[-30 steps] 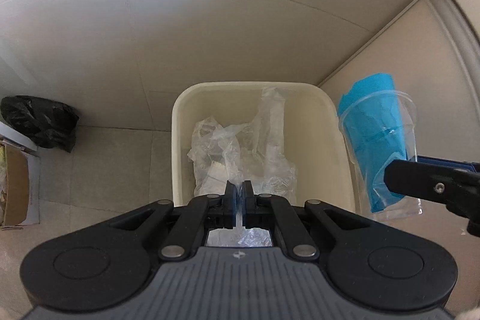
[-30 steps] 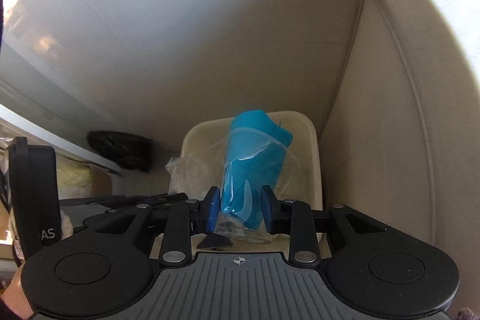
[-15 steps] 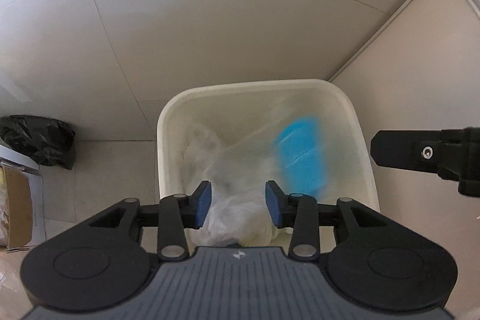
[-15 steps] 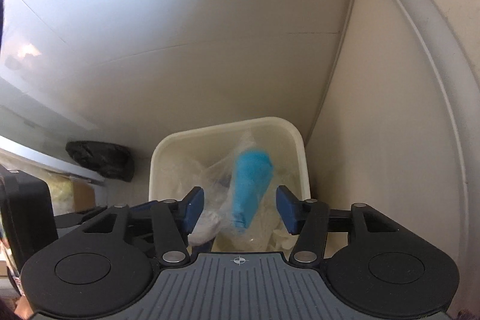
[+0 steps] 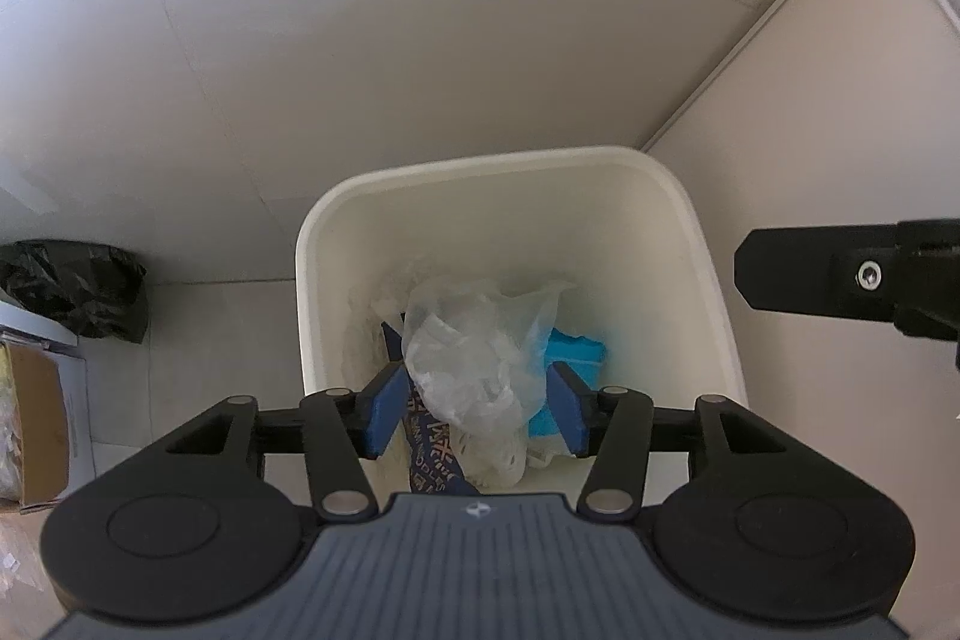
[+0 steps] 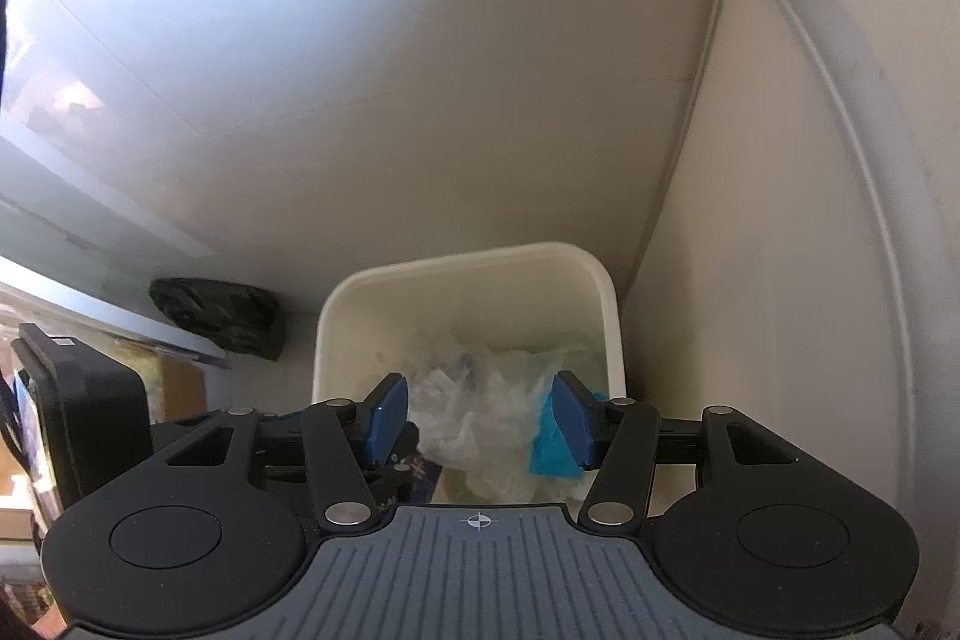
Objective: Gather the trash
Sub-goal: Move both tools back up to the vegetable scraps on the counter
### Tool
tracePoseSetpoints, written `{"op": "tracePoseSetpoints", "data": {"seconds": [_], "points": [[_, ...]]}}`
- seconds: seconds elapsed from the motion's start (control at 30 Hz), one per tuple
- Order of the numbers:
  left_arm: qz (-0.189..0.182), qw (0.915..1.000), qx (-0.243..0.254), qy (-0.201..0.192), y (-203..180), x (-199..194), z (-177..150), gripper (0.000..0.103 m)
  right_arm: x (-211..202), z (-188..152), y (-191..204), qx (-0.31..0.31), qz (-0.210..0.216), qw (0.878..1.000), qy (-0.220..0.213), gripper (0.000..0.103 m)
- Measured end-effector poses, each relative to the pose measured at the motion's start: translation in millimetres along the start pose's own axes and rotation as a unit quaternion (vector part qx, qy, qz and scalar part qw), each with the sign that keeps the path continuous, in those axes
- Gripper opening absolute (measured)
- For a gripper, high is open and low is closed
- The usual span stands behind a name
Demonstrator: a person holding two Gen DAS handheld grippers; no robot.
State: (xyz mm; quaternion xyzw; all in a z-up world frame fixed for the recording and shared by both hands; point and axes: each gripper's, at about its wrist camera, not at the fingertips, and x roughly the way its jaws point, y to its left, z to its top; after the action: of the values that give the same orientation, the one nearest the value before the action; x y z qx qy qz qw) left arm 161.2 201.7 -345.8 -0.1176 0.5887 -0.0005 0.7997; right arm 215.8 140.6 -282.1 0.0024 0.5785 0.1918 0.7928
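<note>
While both grippers hang over it pointing steeply down, the cream waste bin (image 5: 672,196) sits on pale floor tiles, tucked into a corner against a beige panel (image 5: 840,100) on its right side. Same bin (image 6: 468,262) shows in the right wrist view, with a white curved edge (image 6: 870,40) arching over the panel.

Black plastic bag (image 5: 78,292) lies on the floor left of the bin, well apart from it. Cardboard box (image 5: 36,418) sits nearer the camera than that bag, at the left edge.

Left gripper (image 5: 477,409): jaws opening, blue pads apart, nothing pinched. Trash seen between the pads lies down in the bin, not in the grip.

Right gripper (image 6: 477,418): jaws spread, released, nothing between the pads. One black finger of it pokes into the left wrist view from the right, above the bin's right rim.

Trash is all inside the bin: crumpled clear plastic bag (image 5: 480,340) on top in the middle, blue packet (image 5: 570,358) partly under it on the right, dark blue printed wrapper (image 5: 435,454) below it near the front wall.
</note>
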Motion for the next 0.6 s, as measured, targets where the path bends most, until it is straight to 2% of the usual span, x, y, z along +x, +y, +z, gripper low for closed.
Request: {"op": "tracePoseSetpoints", "data": {"seconds": [0.37,0.43,0.6], "points": [[-0.001,0.9998,0.0,-0.019,-3.4,-35.0,7.1,0.061,-41.1,-0.6,8.1,-0.015,0.017,0.999,-0.03,0.053],[-0.002,0.9997,-0.001,-0.024,-2.0,-42.9,8.0,0.066,-51.8,-0.6,10.5,-0.017,0.02,0.999,-0.038,0.053],[0.0,0.9993,-0.001,-0.038,0.4,-63.6,7.8,0.079,-84.3,-8.7,20.5,-0.021,0.032,0.997,-0.064,0.062]]}}
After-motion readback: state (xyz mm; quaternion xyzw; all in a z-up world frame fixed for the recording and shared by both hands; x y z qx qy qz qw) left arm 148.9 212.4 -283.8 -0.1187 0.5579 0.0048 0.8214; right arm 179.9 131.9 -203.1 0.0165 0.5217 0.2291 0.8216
